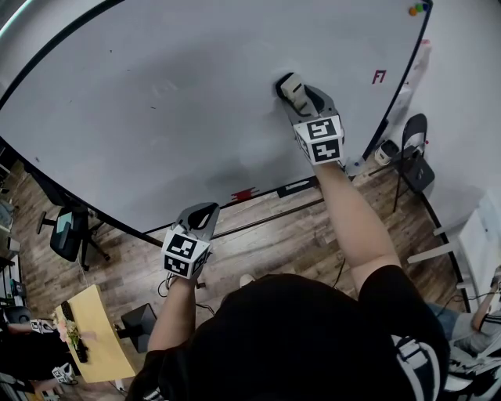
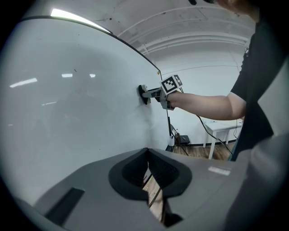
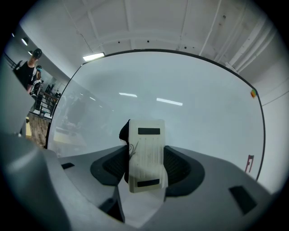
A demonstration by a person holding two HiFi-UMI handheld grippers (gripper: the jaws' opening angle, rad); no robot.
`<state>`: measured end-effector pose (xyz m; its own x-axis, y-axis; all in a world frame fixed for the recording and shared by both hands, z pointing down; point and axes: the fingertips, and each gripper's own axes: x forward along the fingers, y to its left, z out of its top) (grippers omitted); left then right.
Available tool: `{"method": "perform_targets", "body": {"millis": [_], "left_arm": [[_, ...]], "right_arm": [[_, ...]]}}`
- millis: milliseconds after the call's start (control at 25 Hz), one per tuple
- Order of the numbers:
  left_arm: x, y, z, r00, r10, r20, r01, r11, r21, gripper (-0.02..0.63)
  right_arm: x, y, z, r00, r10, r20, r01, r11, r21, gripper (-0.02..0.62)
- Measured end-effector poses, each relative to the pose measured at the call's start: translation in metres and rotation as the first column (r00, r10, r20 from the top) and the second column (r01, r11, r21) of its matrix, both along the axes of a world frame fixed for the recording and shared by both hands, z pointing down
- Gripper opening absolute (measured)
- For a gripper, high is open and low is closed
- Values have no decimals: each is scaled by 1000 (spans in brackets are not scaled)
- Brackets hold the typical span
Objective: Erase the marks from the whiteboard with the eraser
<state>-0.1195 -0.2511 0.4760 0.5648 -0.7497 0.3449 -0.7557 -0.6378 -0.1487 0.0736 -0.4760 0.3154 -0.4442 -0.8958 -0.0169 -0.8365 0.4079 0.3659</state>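
The left gripper [image 2: 148,173] hangs in front of the whiteboard's [image 1: 180,102] lower edge, apart from its surface; its fingers [image 2: 135,169] are pressed together at the tips, with nothing between them and only a thin wedge of wooden floor [image 1: 274,243] showing behind; in the head view this gripper [image 1: 199,213] sits below the whiteboard, its marker cube toward the person. Higher up, the right gripper [image 3: 144,158] reaches to the whiteboard's right-centre; its fingers [image 3: 178,164] pinch the pale eraser [image 3: 145,155] by its two long sides, the dark pad facing the whiteboard; from the left gripper's view the eraser [image 2: 143,94] lies flat against the whiteboard [image 2: 67,113], the outstretched arm behind it; the head view shows the same, eraser [image 1: 291,88] on the surface just ahead of the right gripper [image 1: 301,98]. To the eraser's right, near the whiteboard's right frame, stands a small red mark [image 1: 379,77]; coloured magnets [image 1: 417,9] sit in the whiteboard's top right corner. A black chair [image 1: 415,153] stands just past the whiteboard's right edge; a yellow table [image 1: 98,337] lies well below its left end.
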Motion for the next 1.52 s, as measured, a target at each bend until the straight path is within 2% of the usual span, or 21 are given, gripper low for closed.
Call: {"method": "perform_targets", "body": {"millis": [400,1040,1520], "left_arm": [[1,6,2,1000,-8,-4,8,1000,-3,11],[31,25,-4,1000,13,-5,-13,1000,11,12],[35,41,-15,999,-36,-4,36,999,31,11]], "right_arm": [[11,14,1,996,-17,84,20,999,-37,235],[50,58,25,999,2,53,1,999,-54,235],[75,109,33,997,-34,72,38,998,-55,236]]}}
